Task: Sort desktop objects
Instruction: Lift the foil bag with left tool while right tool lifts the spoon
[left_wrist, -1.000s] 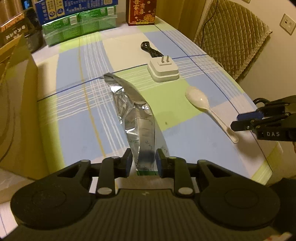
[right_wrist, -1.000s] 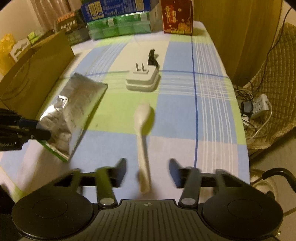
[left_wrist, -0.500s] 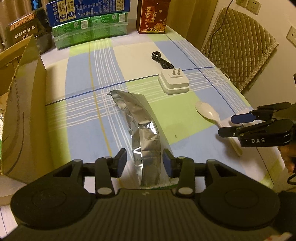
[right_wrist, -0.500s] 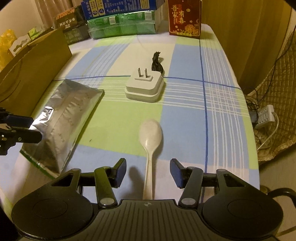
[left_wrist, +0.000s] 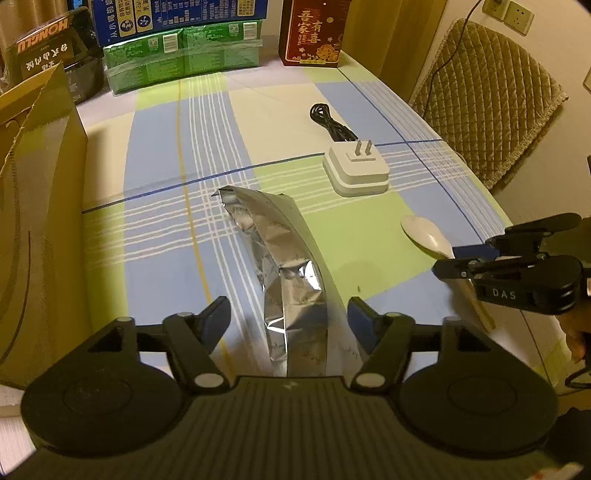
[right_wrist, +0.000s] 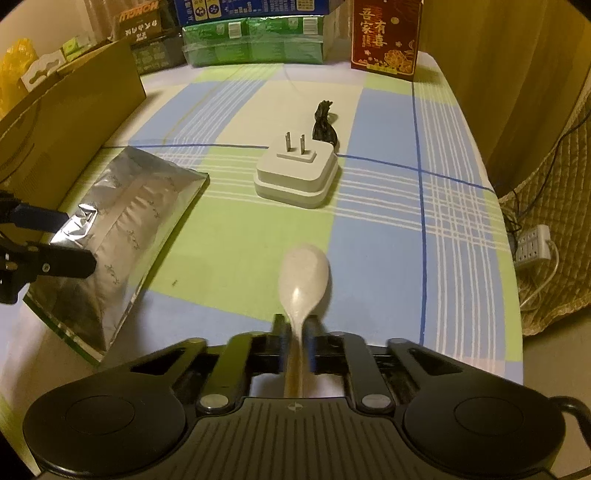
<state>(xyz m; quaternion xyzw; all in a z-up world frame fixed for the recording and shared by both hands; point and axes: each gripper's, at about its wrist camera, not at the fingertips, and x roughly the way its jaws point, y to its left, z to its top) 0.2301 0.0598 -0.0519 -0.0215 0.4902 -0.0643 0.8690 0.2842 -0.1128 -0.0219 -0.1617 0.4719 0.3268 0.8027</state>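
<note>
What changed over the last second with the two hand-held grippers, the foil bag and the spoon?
The right hand-held gripper closed its fingers on the handle of the white spoon; a second ago they were spread with the spoon lying between them. The left hand-held gripper went the other way: it was pinching the silver foil bag and now stands open around it. The white charger and its black cable stayed where they were.

The long handle of the white plastic spoon (right_wrist: 304, 284) is blurry and goes out of sight under the right gripper (right_wrist: 295, 334). The near end of the shiny silver foil bag (left_wrist: 291, 280) hides behind the left gripper (left_wrist: 290, 319). The tall brown cardboard box (left_wrist: 33, 206) is cut off by the picture's left edge.
</note>
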